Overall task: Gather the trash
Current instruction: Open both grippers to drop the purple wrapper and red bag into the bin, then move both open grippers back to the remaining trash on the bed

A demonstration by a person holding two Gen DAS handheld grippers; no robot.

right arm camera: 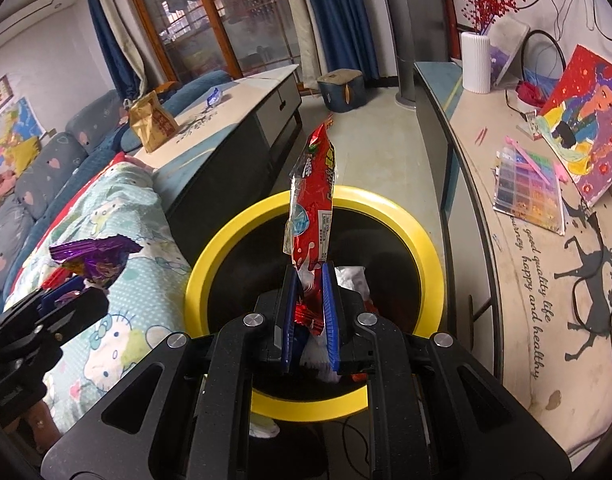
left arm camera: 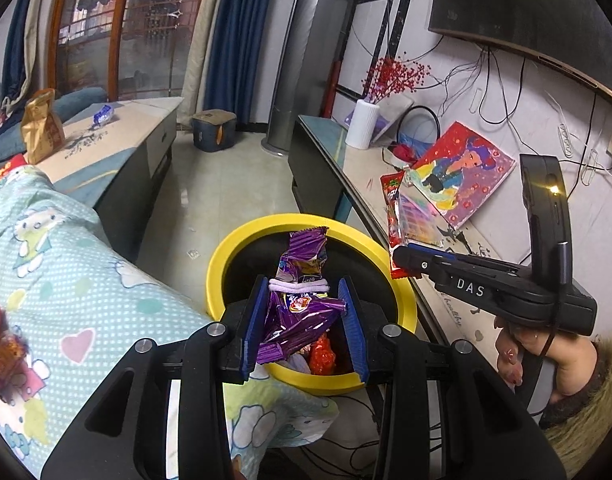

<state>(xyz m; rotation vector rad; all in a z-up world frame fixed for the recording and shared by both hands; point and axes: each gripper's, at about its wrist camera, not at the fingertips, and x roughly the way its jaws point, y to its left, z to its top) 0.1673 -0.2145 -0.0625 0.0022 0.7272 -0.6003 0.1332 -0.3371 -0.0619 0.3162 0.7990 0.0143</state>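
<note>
A round bin with a yellow rim (left arm camera: 241, 236) and black inside stands on the floor between the sofa and a long cabinet; it also shows in the right wrist view (right arm camera: 426, 240). My left gripper (left arm camera: 303, 300) is above the bin with a purple snack wrapper (left arm camera: 301, 320) between its blue pads; the jaws stand fairly wide. My right gripper (right arm camera: 309, 280) is shut on a red snack wrapper (right arm camera: 314, 192) that sticks upright over the bin. The red wrapper (left arm camera: 394, 216) also shows in the left view. Red and white trash (left arm camera: 322, 356) lies inside the bin.
A sofa with a light-blue cartoon blanket (left arm camera: 65, 272) is on the left. A coffee table (left arm camera: 117, 148) holds a brown paper bag (left arm camera: 41, 128) and a blue wrapper (left arm camera: 103, 114). The cabinet (right arm camera: 546, 280) on the right carries a painting (right arm camera: 586, 128), a bead box and a white vase (right arm camera: 476, 62).
</note>
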